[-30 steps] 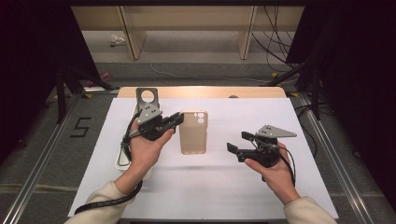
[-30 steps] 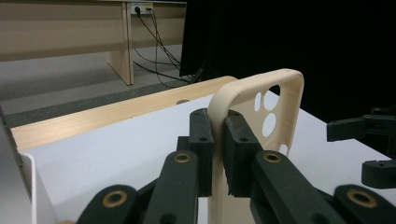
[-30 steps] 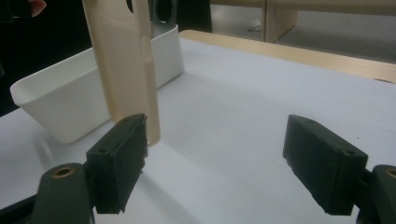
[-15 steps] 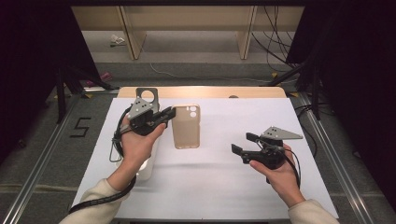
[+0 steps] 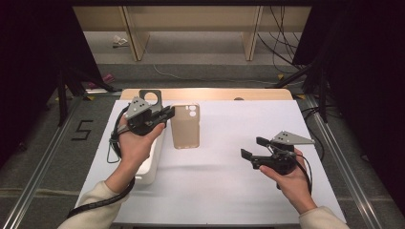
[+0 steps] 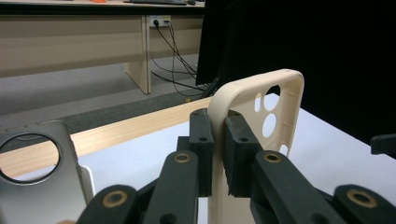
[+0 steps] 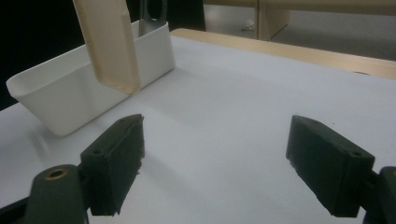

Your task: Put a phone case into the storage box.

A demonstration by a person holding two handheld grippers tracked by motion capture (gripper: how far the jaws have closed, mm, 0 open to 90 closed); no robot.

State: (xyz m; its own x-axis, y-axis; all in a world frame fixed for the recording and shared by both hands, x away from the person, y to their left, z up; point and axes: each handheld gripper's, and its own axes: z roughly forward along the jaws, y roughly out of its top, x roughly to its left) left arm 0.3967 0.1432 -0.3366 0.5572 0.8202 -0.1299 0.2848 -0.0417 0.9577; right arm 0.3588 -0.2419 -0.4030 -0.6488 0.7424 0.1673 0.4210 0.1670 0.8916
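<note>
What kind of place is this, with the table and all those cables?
Probably a lab or recording workspace, not a home. A white-topped table stands between dark screens, loose cables trail on the floor, and the left tongs grip a phone case beside a white tray.

This is a lab or recording room set up for handling trials. A small table (image 5: 224, 191) with a white top and wooden edge stands on grey carpet (image 5: 43, 157), between metal floor rails (image 5: 38, 176). Black curtains (image 5: 363, 71) close off both sides. Behind stand plain wooden benches (image 5: 191, 19), with loose cables (image 5: 282, 28) trailing down to a wall socket (image 6: 159, 21). A number 5 (image 5: 82, 130) is marked on the floor beside the table.
</note>
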